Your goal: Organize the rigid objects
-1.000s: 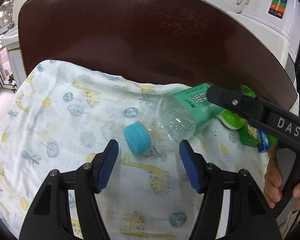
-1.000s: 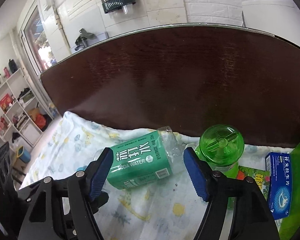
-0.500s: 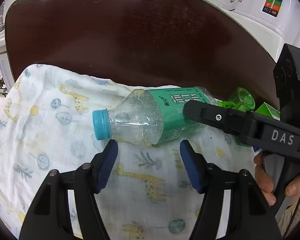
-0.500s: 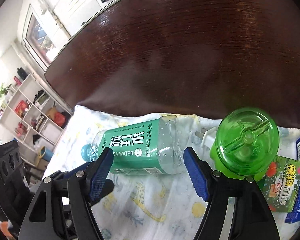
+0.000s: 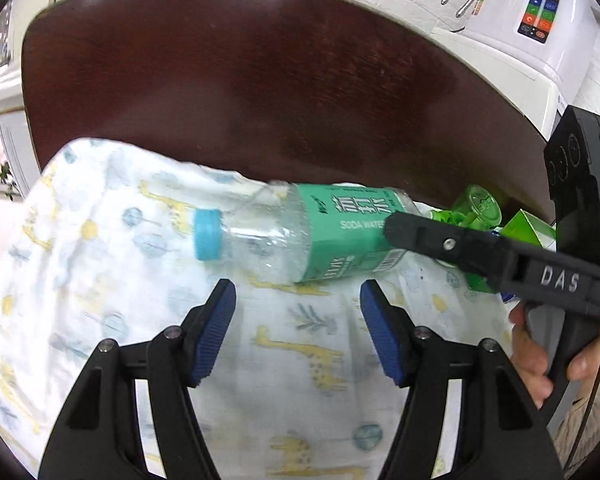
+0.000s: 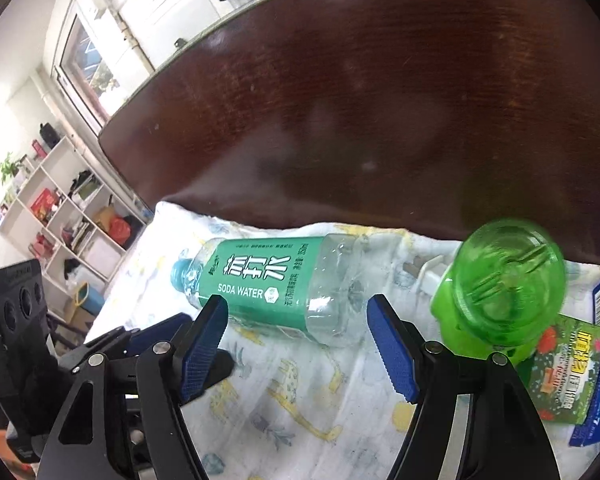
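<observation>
The bottle point(image 6: 268, 284) lying on its side carries a green label with "SODA WATER" in white under large white Chinese characters; the smaller print beside it is too fine to read. In the left wrist view the same label point(image 5: 352, 236) shows "SODA WATE", the rest hidden behind the right claw point(image 5: 500, 256), whose black arm bears "DAS" in pale letters. The green box point(image 6: 564, 372) has yellow Chinese characters, unreadable at this size
</observation>
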Tool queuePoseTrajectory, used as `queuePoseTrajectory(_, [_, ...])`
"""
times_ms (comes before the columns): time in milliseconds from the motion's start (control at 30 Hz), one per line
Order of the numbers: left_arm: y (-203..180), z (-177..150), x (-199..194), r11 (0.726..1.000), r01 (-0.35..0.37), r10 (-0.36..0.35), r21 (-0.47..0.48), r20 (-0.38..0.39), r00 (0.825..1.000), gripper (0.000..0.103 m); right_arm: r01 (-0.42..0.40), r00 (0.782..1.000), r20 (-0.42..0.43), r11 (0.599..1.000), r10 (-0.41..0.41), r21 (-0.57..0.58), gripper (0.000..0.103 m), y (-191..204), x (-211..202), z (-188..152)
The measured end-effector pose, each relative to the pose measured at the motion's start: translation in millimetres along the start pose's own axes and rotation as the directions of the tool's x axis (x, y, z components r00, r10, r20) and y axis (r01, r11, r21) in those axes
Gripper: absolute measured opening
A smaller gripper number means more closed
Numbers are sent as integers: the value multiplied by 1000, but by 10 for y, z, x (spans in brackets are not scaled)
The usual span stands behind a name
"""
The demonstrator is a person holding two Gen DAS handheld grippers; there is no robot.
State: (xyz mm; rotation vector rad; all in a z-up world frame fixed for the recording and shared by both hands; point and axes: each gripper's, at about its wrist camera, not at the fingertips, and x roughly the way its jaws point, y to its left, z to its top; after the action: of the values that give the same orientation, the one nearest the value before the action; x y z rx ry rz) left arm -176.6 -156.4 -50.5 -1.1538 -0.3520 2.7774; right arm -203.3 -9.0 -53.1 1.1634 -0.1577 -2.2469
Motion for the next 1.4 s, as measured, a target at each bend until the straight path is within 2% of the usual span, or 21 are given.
queuePoseTrajectory(67, [-19,33,-62,997,-55,54,46,23,998,70,-9,1000,6,1000,9,12,73,-23,-41,19])
queuePoseTrajectory(133, [-46,69,-83,994,-74,71,81,35,997,79,-14,1000,9,1000,14,19,73,1,-17,52])
queuePoseTrajectory(233, [-119,130,-34,991,-21,16,131,36,999,84,-6,1000,3,1000,6,14,73,29,4,70])
queuePoseTrajectory(367, [-191,241,225,985,35,-31,166,-24,999,84,7,1000,-7,1000,-7,17,73,63,65,104])
queuePoseTrajectory(433, [-321,315,374,983,19,-13,180,-35,999,85,8,1000,-10,1000,-8,25,73,48,83,115])
queuePoseTrajectory(500, [-400,233,398,982,18,-10,188,-44,999,85,13,1000,-13,999,-13,33,73,38,102,130])
queuePoseTrajectory(700, [-606,175,488,976,4,1,219,-22,1000,85,26,999,-37,1000,-25,16,73,107,220,158])
queuePoseTrajectory(800, [-570,175,414,975,-5,8,222,-13,1000,85,15,999,-39,999,-14,37,73,96,226,137])
queuePoseTrajectory(833, [-520,267,383,976,-3,6,217,-14,1000,85,22,999,-35,999,-21,35,73,94,219,137])
queuePoseTrajectory(967, [-380,262,320,969,-33,34,246,1,999,85,56,998,-13,998,-55,24,73,99,189,144])
queuePoseTrajectory(1033, [-340,319,355,962,-1,6,274,-18,1000,90,64,998,-8,998,-64,17,73,95,196,150])
queuePoseTrajectory(1200, [-372,498,626,938,106,-76,330,-101,992,93,65,998,-8,998,-65,10,73,119,223,159])
queuePoseTrajectory(1400, [-439,486,715,926,101,-65,363,-109,992,95,69,998,-12,998,-69,4,73,155,249,170])
